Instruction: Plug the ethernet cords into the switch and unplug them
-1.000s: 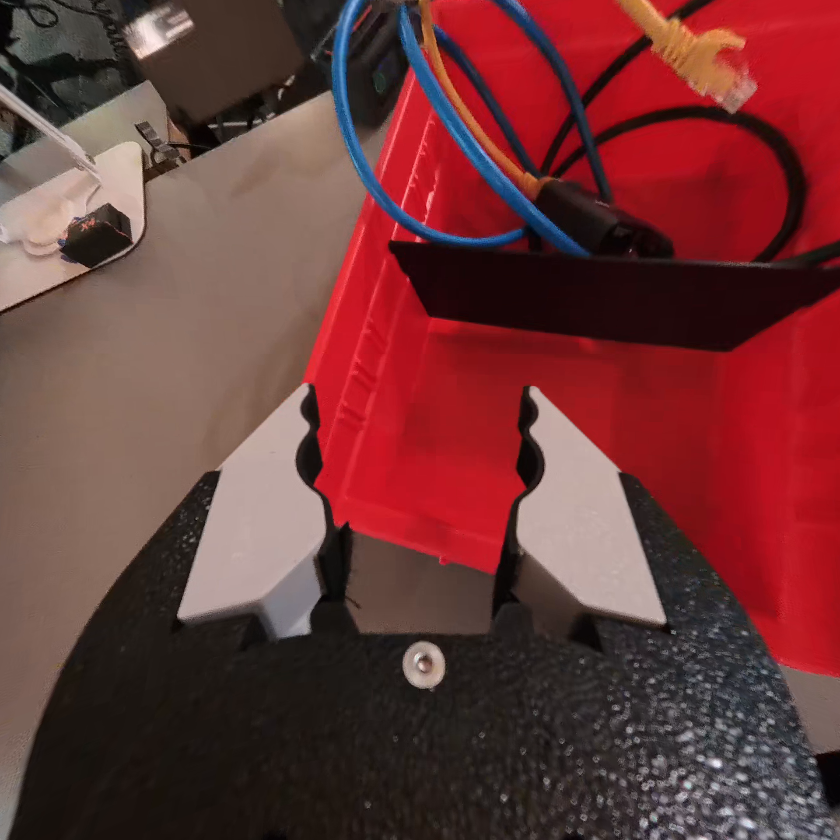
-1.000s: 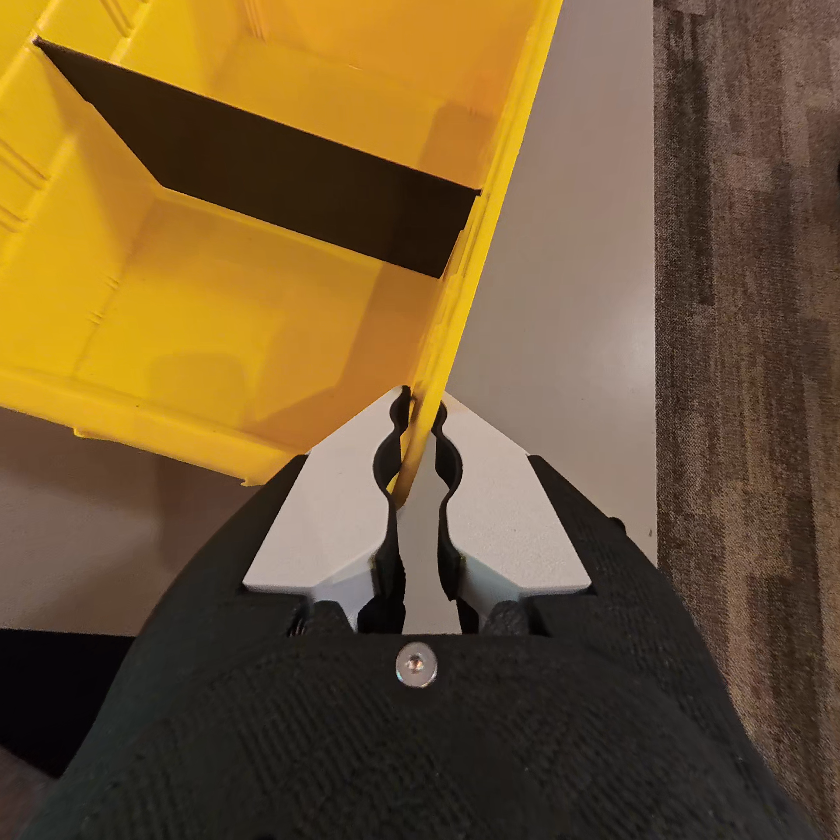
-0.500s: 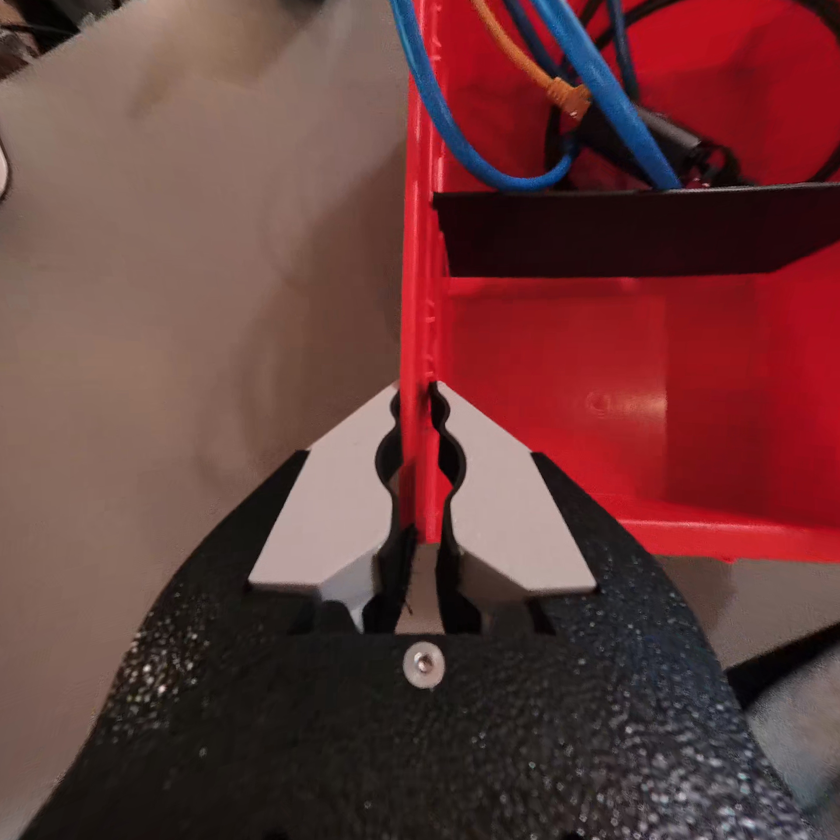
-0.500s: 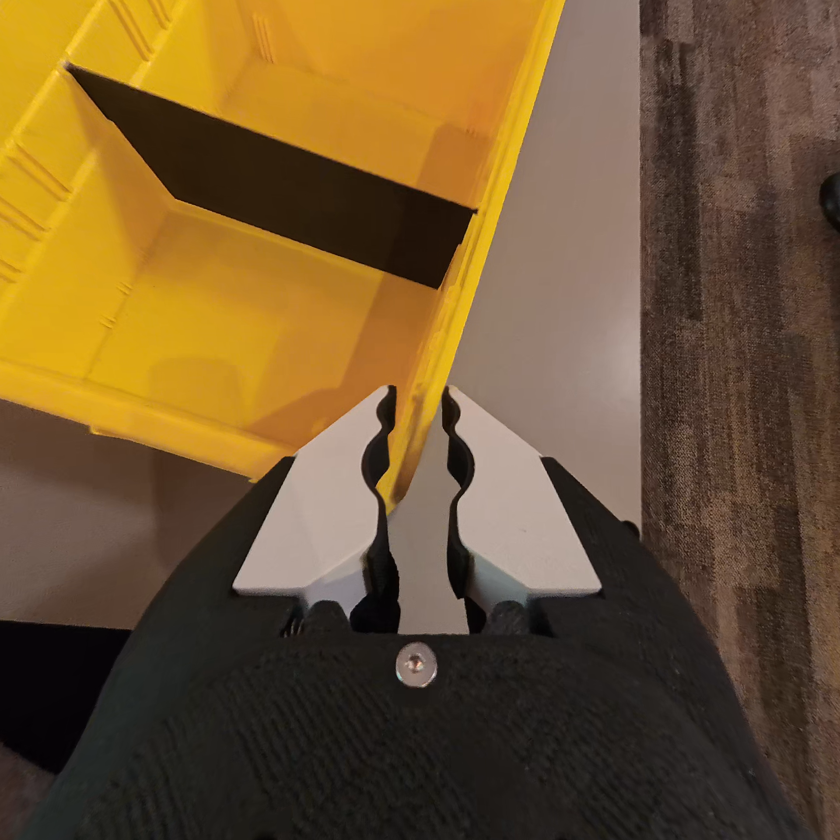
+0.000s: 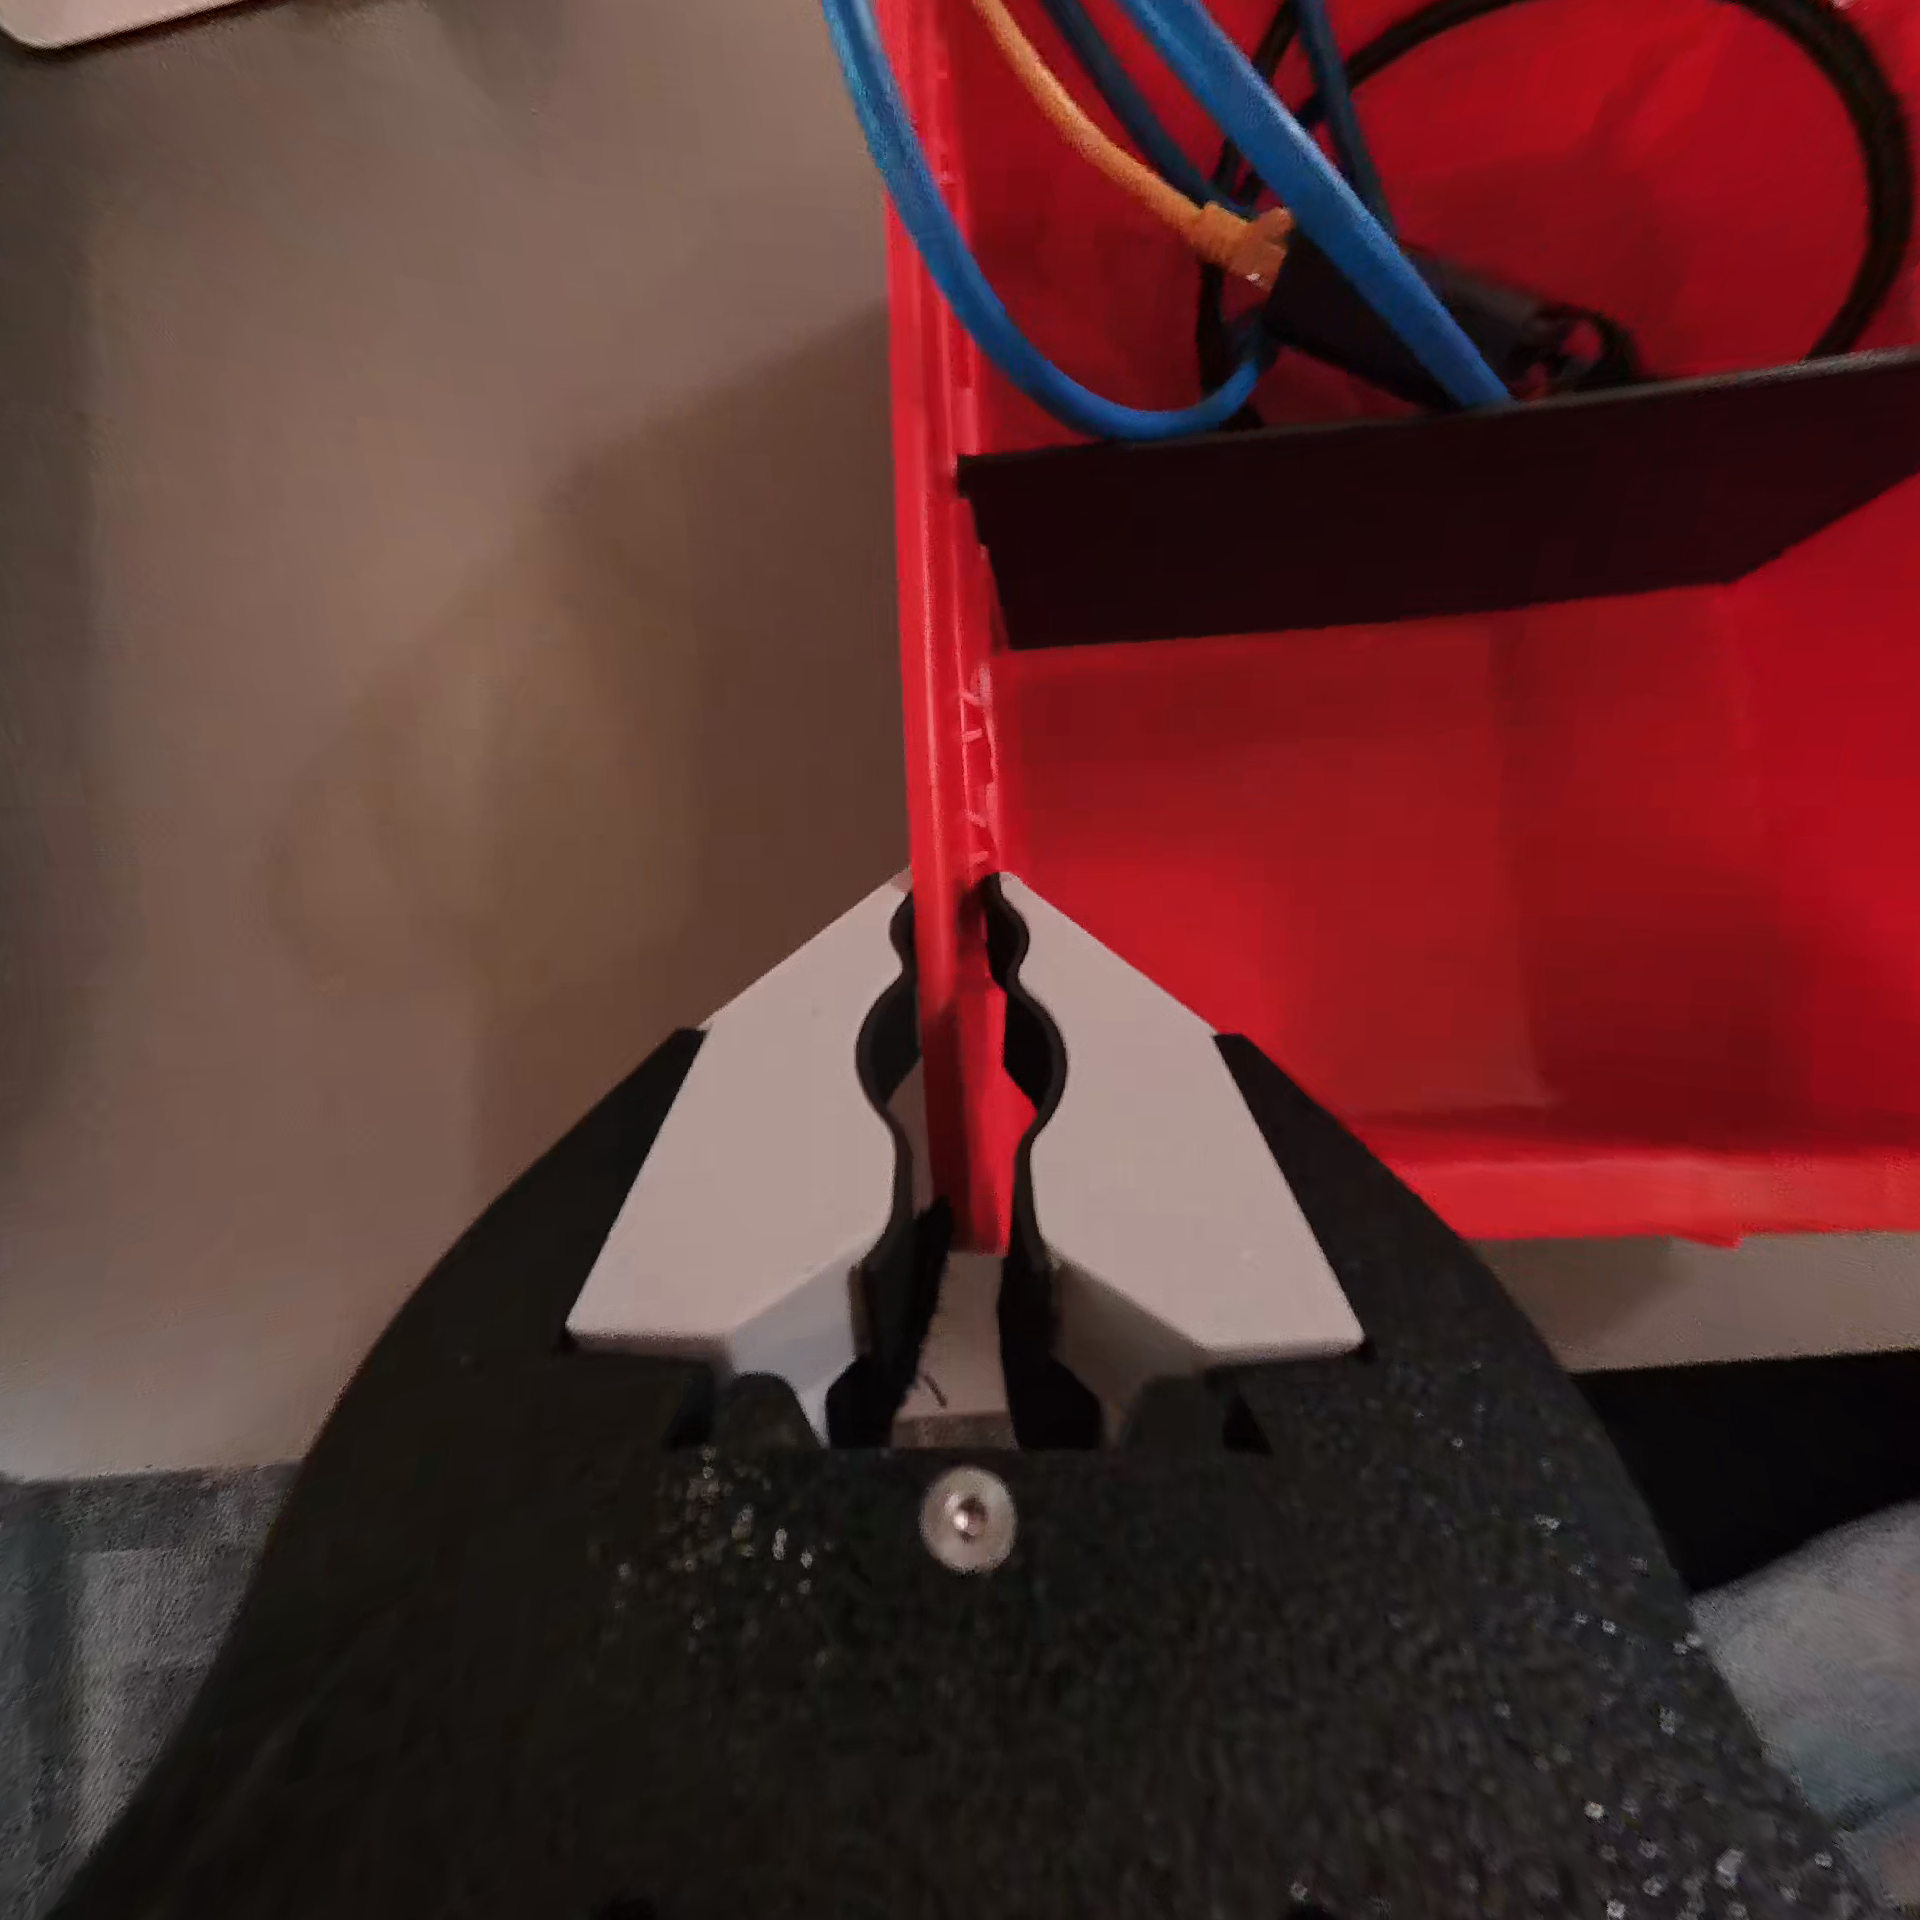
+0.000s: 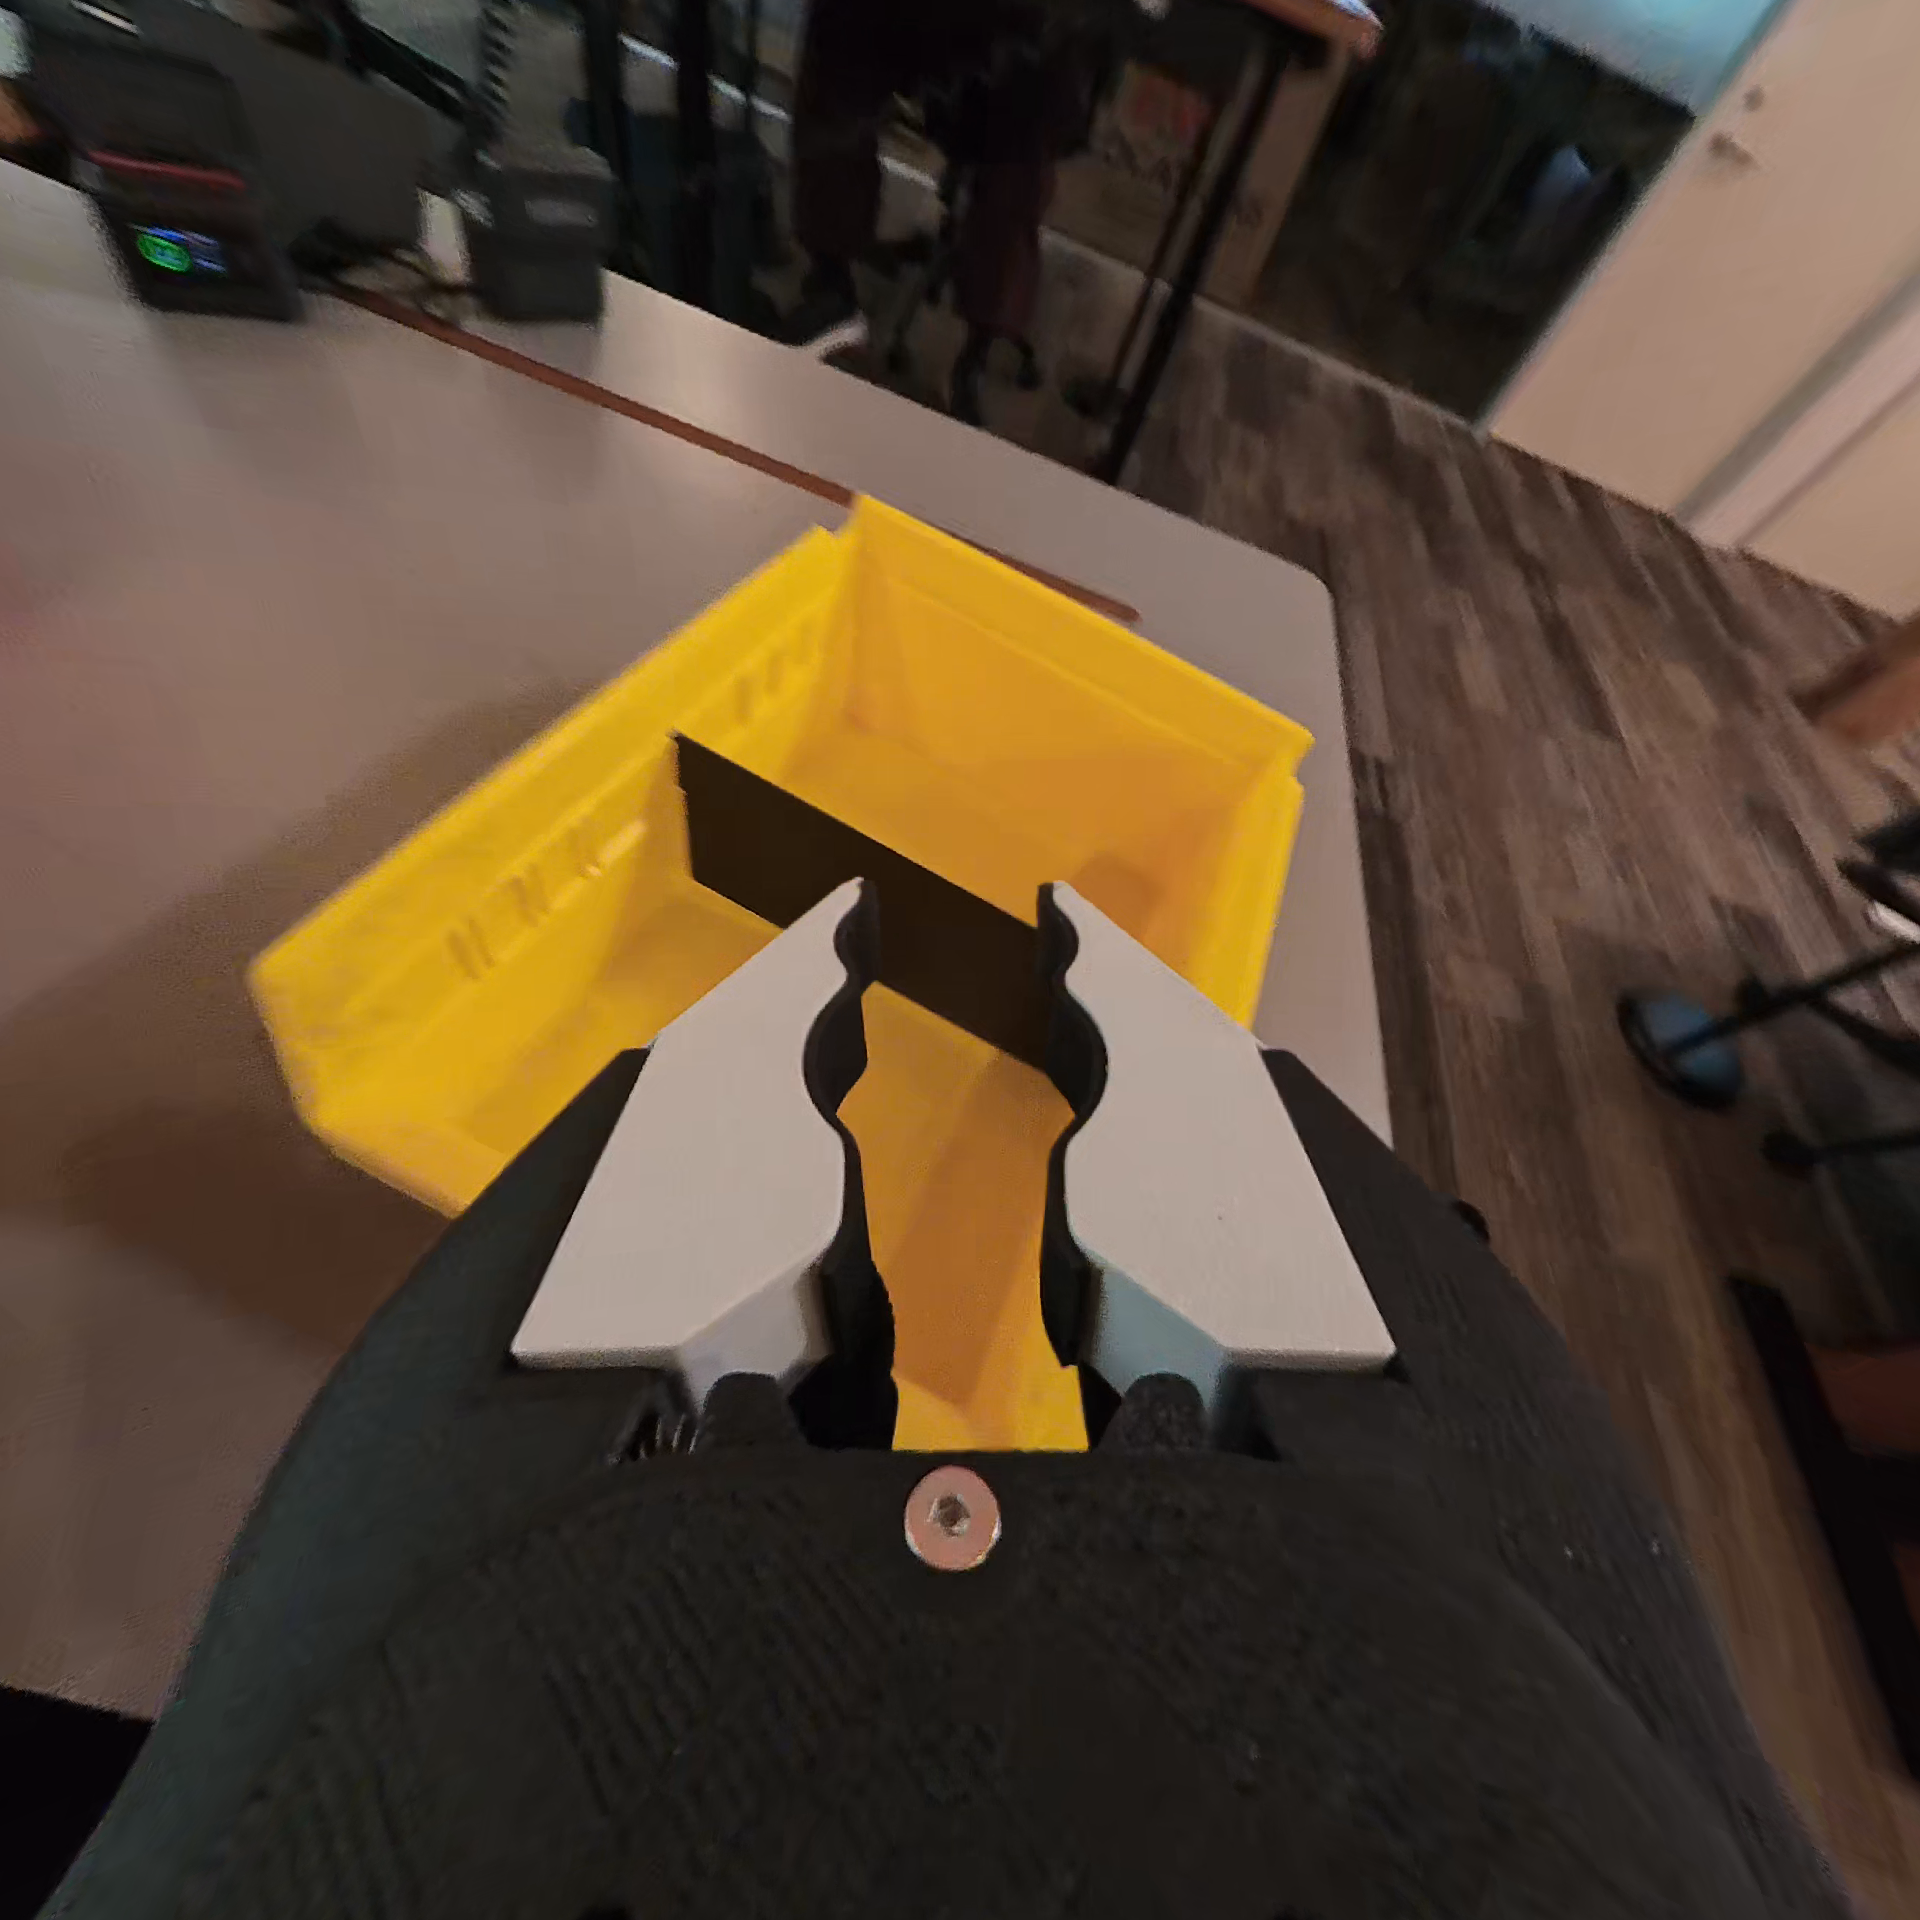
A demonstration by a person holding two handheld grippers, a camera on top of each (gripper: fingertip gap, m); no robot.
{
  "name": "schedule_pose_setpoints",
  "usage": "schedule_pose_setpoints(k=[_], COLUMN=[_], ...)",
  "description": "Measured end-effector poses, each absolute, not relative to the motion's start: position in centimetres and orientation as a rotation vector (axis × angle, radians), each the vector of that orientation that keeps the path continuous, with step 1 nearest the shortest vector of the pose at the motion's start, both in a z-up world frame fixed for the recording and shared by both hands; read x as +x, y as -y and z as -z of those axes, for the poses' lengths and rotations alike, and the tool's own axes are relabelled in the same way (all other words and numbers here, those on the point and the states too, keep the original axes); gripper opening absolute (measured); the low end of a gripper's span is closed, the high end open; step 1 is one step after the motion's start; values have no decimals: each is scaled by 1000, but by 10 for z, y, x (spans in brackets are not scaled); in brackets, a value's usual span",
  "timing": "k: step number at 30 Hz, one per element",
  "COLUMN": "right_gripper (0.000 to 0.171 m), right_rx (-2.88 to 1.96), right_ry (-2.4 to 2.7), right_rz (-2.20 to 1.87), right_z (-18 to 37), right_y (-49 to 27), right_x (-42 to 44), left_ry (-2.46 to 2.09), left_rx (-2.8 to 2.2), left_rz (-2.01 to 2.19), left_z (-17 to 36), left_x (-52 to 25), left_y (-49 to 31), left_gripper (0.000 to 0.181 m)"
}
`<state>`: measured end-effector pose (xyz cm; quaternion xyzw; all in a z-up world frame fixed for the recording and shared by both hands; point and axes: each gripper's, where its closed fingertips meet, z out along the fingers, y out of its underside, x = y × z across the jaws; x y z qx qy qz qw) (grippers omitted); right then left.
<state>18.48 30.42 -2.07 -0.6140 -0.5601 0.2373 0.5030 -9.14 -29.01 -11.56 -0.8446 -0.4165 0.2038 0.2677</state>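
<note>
Since the earlier frames: right gripper [image 6: 951, 1049] has let go of the yellow bin [image 6: 540, 904] wall and pulled back above it, jaws now spread and empty; left gripper [image 5: 954, 1049] remains clenched on the left wall of the red bin [image 5: 1351, 883].

Ethernet cords: blue cords [image 5: 1340, 218] and an orange cord [image 5: 1101, 135], its connector [image 5: 1242, 244] loose, lie coiled with a black cable [image 5: 1860, 260] in the far compartment of the red bin, behind a black divider [image 5: 1403, 520]. Near compartment bare.

Switch: not identifiable in either view.

Yellow bin: on the counter [image 6: 312, 520] near its right edge, black divider [image 6: 883, 914] across the middle, both compartments bare. Dark devices [image 6: 197, 249] at the far left of the counter; carpeted floor [image 6: 1558, 727] to the right.

Step in hand, as judged: positioning the bins; plugging not yet begun.

Next move calls for: freeing the left gripper from the wall, reaching past the divider, and pinching one cord just behind its connector without snagging the tangle.
</note>
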Motion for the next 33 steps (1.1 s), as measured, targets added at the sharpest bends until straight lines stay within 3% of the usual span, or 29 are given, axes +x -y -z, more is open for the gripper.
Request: schedule_pose_setpoints(k=[1, 3, 7, 12, 18, 20, 24, 33], right_gripper=[29, 30, 31, 31, 31, 30, 31, 28], right_rx=[-1444, -1362, -1192, -1006, -850, -849, -871, -867], right_ry=[1378, 1418, 1444, 1546, 1658, 1667, 1686, 1715], right_rz=[-597, -658, -809, -842, -715, -731, -746, -771], right_z=[17, 9, -3, 17, 44, 49, 59, 67], right_y=[-293, -268, -217, -160, -138, -137, -139, -135], right_x=[177, 160, 126, 90, 74, 71, 64, 55], left_ry=[1105, 937, 228, -548, -673, -720, -880, -1053], left_rx=[-2296, -2265, -2285, -2484, -2778, -2843, -2973, -2960], left_rz=[-595, -784, -1006, -976, -738, -773, -837, -859], left_z=[112, 84, 27, 52, 92, 95, 102, 132], left_x=[-90, -95, -76, -66, -101, -117, -140, -161], left_y=[294, 286, 215, 147, 143, 147, 157, 144], left_gripper=[11, 35, 35, 27, 10, 13, 48, 65])
